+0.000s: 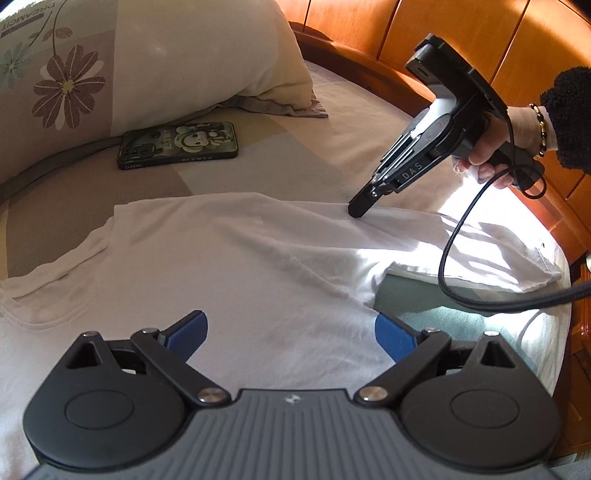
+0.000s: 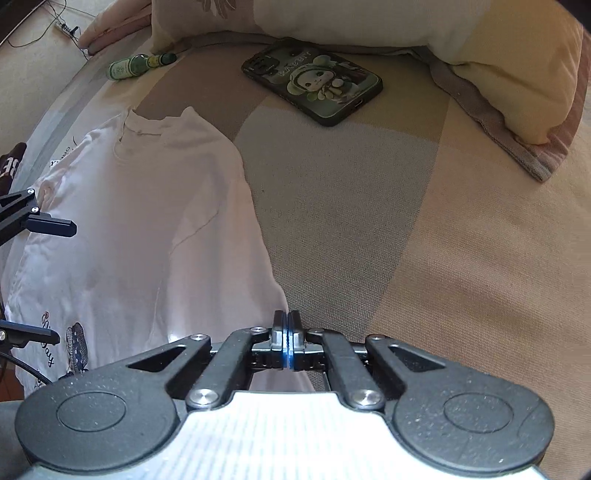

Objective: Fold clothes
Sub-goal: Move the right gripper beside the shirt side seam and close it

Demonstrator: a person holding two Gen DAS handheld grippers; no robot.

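A white T-shirt (image 1: 240,266) lies spread on the bed, its collar at the left and a sleeve at the right in the left wrist view. My left gripper (image 1: 288,321) hovers over the shirt's body, its blue-padded jaws wide open with nothing between them. My right gripper (image 1: 357,211), held by a hand (image 1: 491,147), points down at the shirt's far edge. It is shut there, and creases run in toward its tip. In the right wrist view the right gripper (image 2: 287,317) sits at the edge of the T-shirt (image 2: 147,221), and the left gripper (image 2: 65,282) shows at the left.
A phone in a cartoon case (image 1: 177,146) lies on the bedsheet (image 2: 406,221) beyond the shirt, under a floral pillow (image 1: 184,55). A small green bottle (image 2: 136,64) lies near the bed's edge. A wooden headboard (image 1: 406,29) curves around the right side. A black cable (image 1: 454,236) hangs from the right gripper.
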